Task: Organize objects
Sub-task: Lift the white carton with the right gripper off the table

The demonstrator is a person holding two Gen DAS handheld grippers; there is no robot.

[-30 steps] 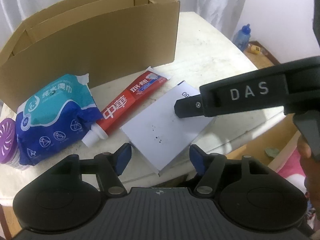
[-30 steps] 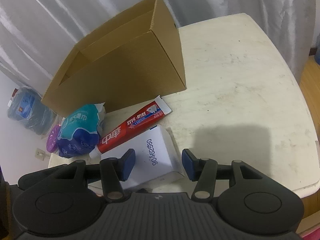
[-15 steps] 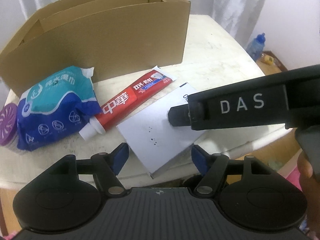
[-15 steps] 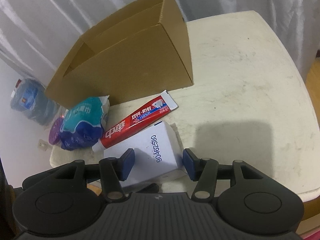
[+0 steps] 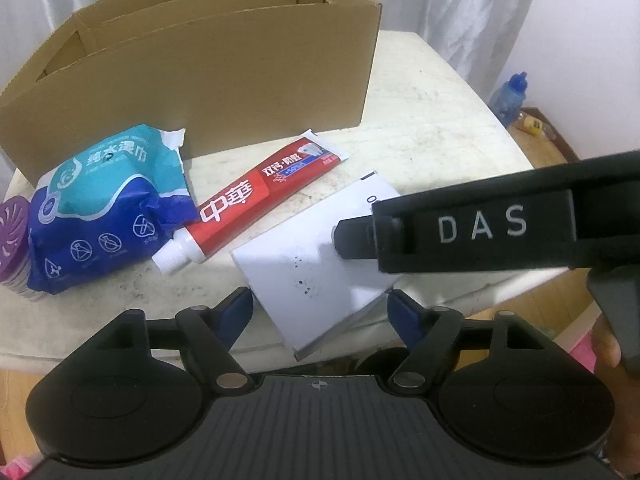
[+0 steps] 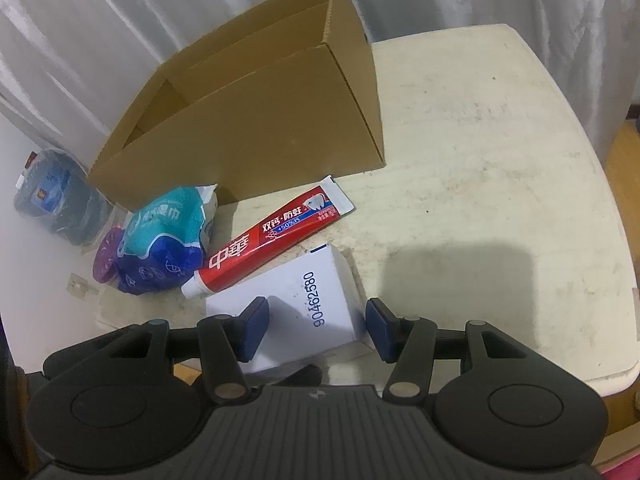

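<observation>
Left wrist view: left gripper (image 5: pixel 320 312) is hovering over the near edge of the worktop (image 5: pixel 432 128), jaws opening, nothing gripped; the white box (image 5: pixel 316 264) is lying below and between its blue pads w/o contact. Right gripper's black finger marked "DAS" is reaching in from the right, tip sitting over the white box top; can't tell if it's touching.

Right wrist view: right gripper (image 6: pixel 316 326) is pointing down at the same white box (image 6: pixel 296 300), jaws apart, pads either side of it, not pressing.

Red toothpaste tube (image 5: pixel 256 200) is lying diagonally just beside the box, cap toward the near edge. Blue-teal wet wipes pack (image 5: pixel 104 204) is sitting left of the tube, w/ a purple round air freshener (image 5: pixel 14 236) at the far left edge. Open cardboard box (image 5: pixel 208 80) is standing behind them all. Blue bottle (image 5: pixel 510 96) is standing on the floor off to the right.
</observation>
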